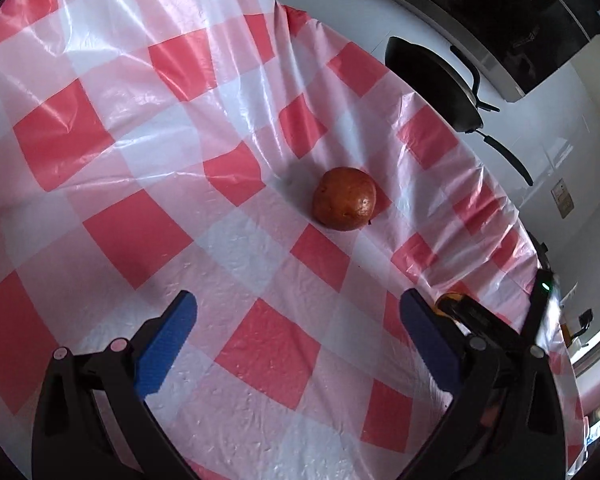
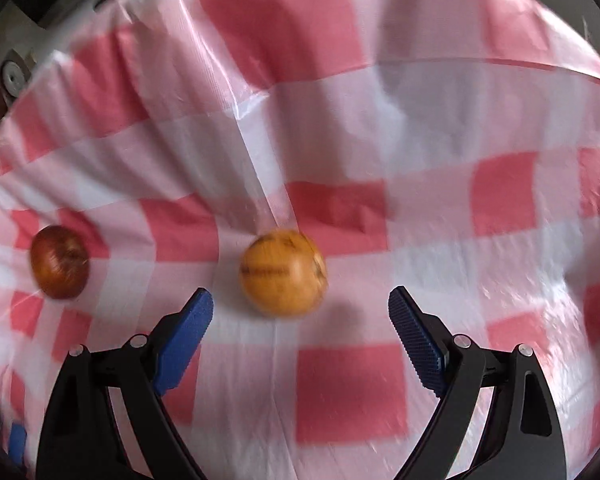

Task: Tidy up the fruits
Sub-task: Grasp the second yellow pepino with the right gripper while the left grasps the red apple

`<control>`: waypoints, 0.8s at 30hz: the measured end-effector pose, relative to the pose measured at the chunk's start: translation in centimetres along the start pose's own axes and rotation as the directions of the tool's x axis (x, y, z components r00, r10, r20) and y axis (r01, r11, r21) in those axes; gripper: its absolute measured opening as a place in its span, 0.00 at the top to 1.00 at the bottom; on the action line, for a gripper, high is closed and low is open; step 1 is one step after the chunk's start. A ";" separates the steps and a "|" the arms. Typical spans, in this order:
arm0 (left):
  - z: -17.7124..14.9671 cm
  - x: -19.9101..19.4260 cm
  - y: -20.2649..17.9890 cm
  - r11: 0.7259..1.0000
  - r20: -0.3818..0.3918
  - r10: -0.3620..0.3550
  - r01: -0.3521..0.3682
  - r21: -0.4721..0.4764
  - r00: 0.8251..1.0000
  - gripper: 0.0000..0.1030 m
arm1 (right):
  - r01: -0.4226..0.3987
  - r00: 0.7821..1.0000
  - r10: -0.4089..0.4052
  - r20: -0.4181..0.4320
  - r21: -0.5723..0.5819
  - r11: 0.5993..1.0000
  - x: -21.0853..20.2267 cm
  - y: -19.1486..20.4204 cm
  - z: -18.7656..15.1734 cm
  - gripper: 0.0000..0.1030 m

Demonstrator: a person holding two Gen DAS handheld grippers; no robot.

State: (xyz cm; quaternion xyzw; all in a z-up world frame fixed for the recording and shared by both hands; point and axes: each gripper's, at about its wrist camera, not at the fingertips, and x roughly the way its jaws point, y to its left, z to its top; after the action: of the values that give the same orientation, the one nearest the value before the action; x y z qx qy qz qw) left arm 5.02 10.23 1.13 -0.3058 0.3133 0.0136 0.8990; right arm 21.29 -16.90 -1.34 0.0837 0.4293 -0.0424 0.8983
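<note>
- Fruits lie on a glossy, wrinkled plastic tablecloth (image 1: 228, 92) of red and white checks. In the left wrist view we see a round, reddish-brown fruit (image 1: 345, 197) with a dimpled skin just right of centre, ahead of our left gripper (image 1: 298, 312), whose ribbed blue pads (image 1: 168, 344) stand wide apart, holding nothing.
- A black pan (image 1: 440, 80) with a long handle sits on a white counter at upper right.
- In the right wrist view, blurred, a smooth orange-yellow fruit (image 2: 283, 273) with dark marks lies at centre, just ahead of our right gripper (image 2: 300, 304), jaws spread and empty; the brown fruit (image 2: 59, 262) sits at far left, well apart.
</note>
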 end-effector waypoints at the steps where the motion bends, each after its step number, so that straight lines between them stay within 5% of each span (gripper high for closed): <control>1: 0.0 0.1 0.0 1.000 -0.004 -0.001 0.001 -0.002 1.000 0.01 | 0.016 1.000 -0.016 -0.015 -0.005 1.000 0.8 0.3 0.4 0.16; 3: 0.0 0.1 0.1 1.000 -0.008 -0.003 0.003 -0.004 1.000 0.01 | 0.042 0.999 -0.043 -0.029 -0.029 0.999 1.8 0.7 1.0 0.21; 6: 0.1 0.2 0.2 1.000 -0.020 -0.006 0.006 -0.010 1.000 0.01 | 0.063 0.998 -0.065 -0.026 -0.082 0.995 2.1 1.1 1.0 0.55; 7: 0.1 0.3 0.3 1.000 -0.024 -0.008 0.008 -0.014 1.000 0.01 | 0.036 0.999 -0.039 -0.024 -0.097 0.995 1.8 1.1 0.7 0.58; 10: 0.2 0.4 0.7 0.999 -0.036 -0.011 0.010 -0.035 0.999 0.01 | -0.066 0.998 0.066 0.001 -0.019 0.998 0.2 -0.4 -0.7 0.58; 15: 0.2 0.5 1.1 0.998 -0.054 -0.011 0.007 -0.061 0.998 0.01 | -0.266 0.960 0.254 0.116 0.100 0.959 -2.9 -3.6 -2.9 0.58; 24: -0.1 1.1 -0.7 0.999 -0.084 0.033 -0.029 0.045 0.996 0.01 | -0.345 0.934 0.315 0.171 0.197 0.918 -3.4 -6.4 -3.5 0.58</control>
State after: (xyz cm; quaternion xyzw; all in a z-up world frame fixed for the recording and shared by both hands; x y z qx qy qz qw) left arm 6.01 9.45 0.85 -0.2815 0.3559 0.0076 0.8911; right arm 15.51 -22.55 -1.59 0.2525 0.3393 0.0564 0.9044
